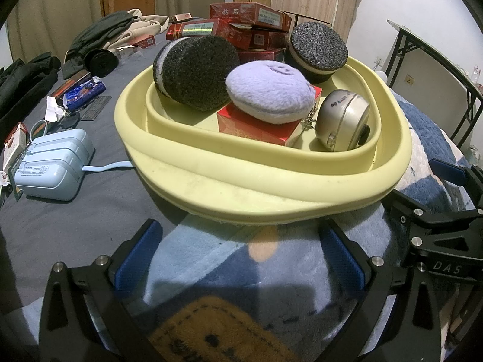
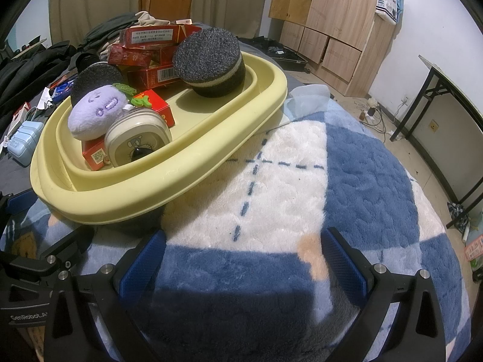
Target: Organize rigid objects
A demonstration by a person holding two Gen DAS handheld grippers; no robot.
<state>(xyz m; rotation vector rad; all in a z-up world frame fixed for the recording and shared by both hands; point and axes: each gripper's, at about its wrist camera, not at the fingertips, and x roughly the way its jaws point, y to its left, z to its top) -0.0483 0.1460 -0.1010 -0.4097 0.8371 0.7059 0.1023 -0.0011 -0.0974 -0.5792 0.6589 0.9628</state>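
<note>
A pale yellow tray lies on the bed. In it are two black round sponges, a lilac plush on a red box, and a small silver case. The right wrist view shows the same plush, case and far sponge. My left gripper is open and empty just in front of the tray's near rim. My right gripper is open and empty over the blanket, right of the tray.
Red cartons are stacked behind the tray. A light blue box with a cord, snack packets and dark clothes lie to the left. A blue and white fleece blanket covers the bed. A wooden cabinet and a black table stand to the right.
</note>
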